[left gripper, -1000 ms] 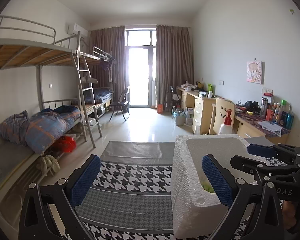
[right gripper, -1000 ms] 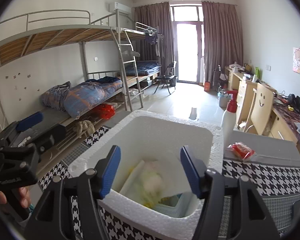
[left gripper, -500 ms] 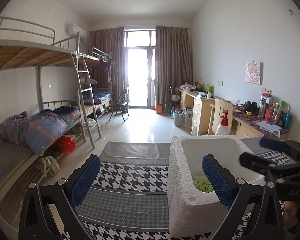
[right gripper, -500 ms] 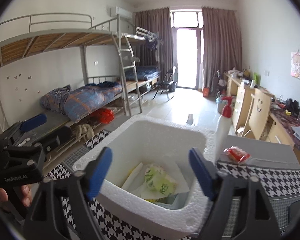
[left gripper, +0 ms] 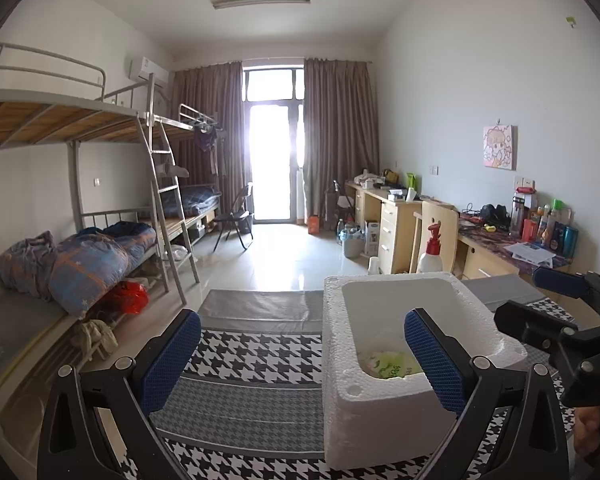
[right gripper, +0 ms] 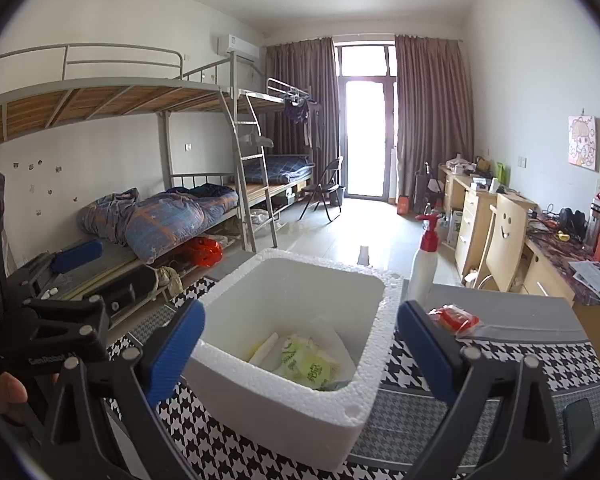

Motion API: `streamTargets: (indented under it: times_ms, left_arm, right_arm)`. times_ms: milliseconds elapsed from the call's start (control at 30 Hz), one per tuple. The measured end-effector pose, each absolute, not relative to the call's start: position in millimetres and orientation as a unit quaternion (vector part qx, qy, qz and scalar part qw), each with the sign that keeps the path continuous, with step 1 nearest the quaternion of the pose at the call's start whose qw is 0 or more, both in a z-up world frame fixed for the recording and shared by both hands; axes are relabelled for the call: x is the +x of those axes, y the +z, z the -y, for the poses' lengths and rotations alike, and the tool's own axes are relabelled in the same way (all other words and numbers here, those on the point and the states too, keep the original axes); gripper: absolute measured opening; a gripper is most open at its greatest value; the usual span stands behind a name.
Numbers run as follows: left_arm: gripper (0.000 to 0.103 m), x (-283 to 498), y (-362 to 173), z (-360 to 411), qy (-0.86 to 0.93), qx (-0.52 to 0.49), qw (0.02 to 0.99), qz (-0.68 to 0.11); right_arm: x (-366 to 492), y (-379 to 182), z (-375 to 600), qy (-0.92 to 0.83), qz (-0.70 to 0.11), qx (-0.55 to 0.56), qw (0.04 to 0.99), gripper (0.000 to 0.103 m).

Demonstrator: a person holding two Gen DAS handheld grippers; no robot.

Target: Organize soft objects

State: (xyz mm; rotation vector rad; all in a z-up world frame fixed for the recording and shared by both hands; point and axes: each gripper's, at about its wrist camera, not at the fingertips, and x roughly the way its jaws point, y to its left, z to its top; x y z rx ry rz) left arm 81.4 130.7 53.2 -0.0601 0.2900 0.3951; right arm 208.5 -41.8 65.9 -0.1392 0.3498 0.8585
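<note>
A white foam box stands on a houndstooth-patterned table. Inside it lie green-and-white soft packets, also seen in the left wrist view. My right gripper is open and empty, held above the near side of the box. My left gripper is open and empty, left of the box, with its right finger over the box's near rim. A red packet lies on the table right of the box.
A white pump bottle with a red top stands behind the box. A bunk bed with bedding is at the left. Desks with clutter line the right wall. A folding chair stands far back.
My right gripper has drawn up and back from the box, its jaws opening wider. The green packets now lie in plain view inside. My left gripper has shifted slightly back.
</note>
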Motion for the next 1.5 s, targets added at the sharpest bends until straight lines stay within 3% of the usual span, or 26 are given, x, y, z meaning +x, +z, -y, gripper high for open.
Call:
streamTargets:
  times_ms: [1500]
  left_arm:
    - [0.102, 17.9, 62.9, -65.0, 0.138, -0.016, 0.985, -0.098]
  right_arm:
    - [141.3, 66.7, 120.4, 0.363, -0.123, -0.045, 0.922, 0.100]
